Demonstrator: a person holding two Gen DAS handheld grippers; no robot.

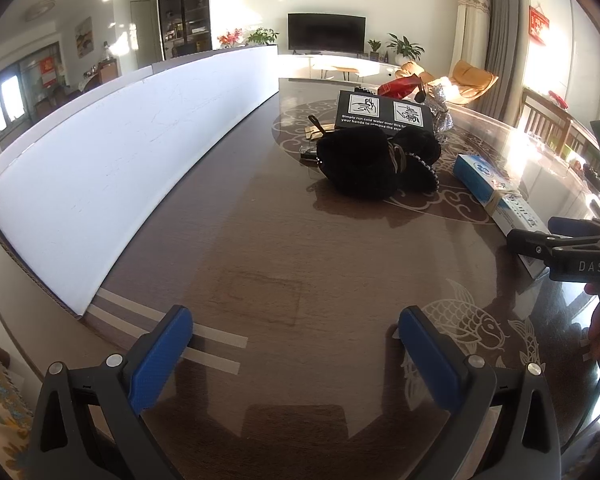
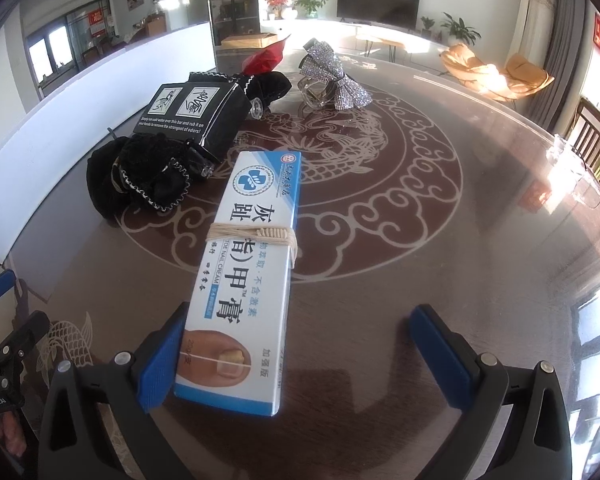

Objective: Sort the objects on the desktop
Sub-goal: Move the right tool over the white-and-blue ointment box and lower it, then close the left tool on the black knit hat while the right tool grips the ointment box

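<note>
A long white-and-blue nail cream box (image 2: 252,264) tied with string lies on the round brown table (image 2: 440,280). My right gripper (image 2: 300,352) is open around the box's near end; the left finger (image 2: 160,360) touches its side, the right finger stands well apart. The box also shows in the left wrist view (image 1: 488,184). Behind it lie a black fabric bundle (image 2: 140,176), a black printed box (image 2: 192,112), a silver glitter bow (image 2: 332,76) and a red wrapper (image 2: 266,58). My left gripper (image 1: 296,356) is open and empty over bare table.
A long white cardboard wall (image 1: 112,184) runs along the table's left side. Two tape strips (image 1: 204,344) lie near the left gripper. The right gripper's body (image 1: 572,252) shows at the right edge of the left wrist view. Chairs stand beyond the far right rim.
</note>
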